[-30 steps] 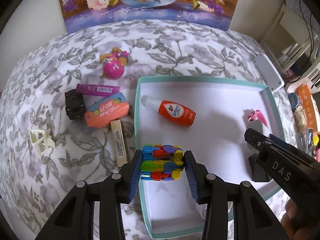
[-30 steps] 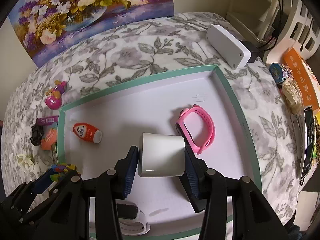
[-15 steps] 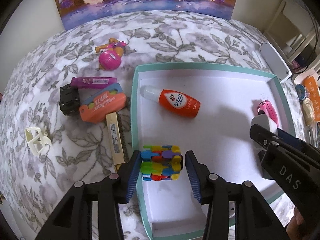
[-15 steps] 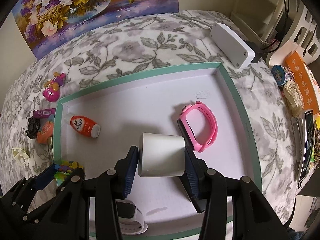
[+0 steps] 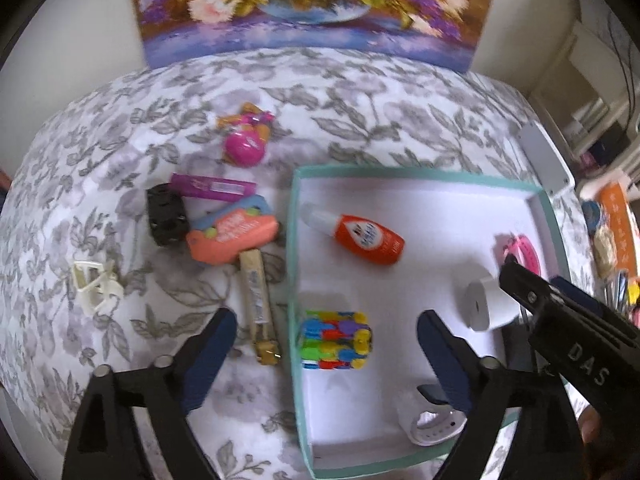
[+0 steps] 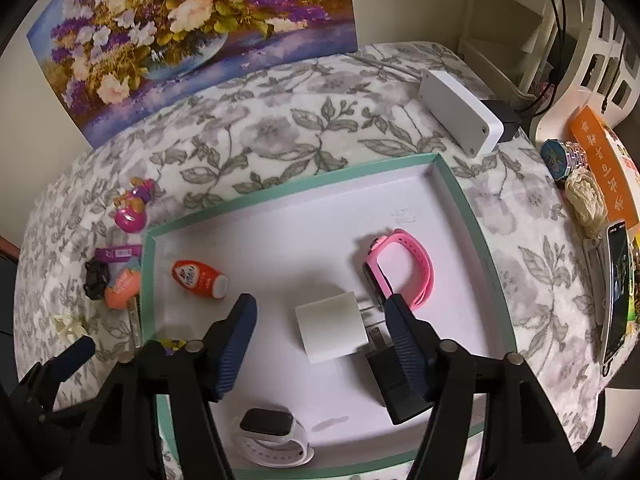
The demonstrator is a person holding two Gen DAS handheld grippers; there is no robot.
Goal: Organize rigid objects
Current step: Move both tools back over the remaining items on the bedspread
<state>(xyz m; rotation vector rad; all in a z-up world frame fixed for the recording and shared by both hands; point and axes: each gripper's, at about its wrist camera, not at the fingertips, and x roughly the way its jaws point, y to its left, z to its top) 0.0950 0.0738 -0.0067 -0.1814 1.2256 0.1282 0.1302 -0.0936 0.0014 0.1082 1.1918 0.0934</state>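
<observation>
Both loads released since half a second ago: left gripper (image 5: 324, 344) and right gripper (image 6: 320, 320) spread wide | colourful cube (image 5: 336, 340) at tray's (image 5: 416, 174) 8 o'clock, white roll (image 6: 332, 332) at centre | risk: roll may be nudged on withdrawal.

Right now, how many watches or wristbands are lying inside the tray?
2. The pink wristband lies toward the tray's right wall; the white watch lies by its near rim. The grippers may hide others.

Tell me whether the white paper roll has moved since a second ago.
Yes. The white paper roll, earlier clamped in the right gripper, now rests on the box floor, nearer the pink watch band; both jaws are open.
</observation>
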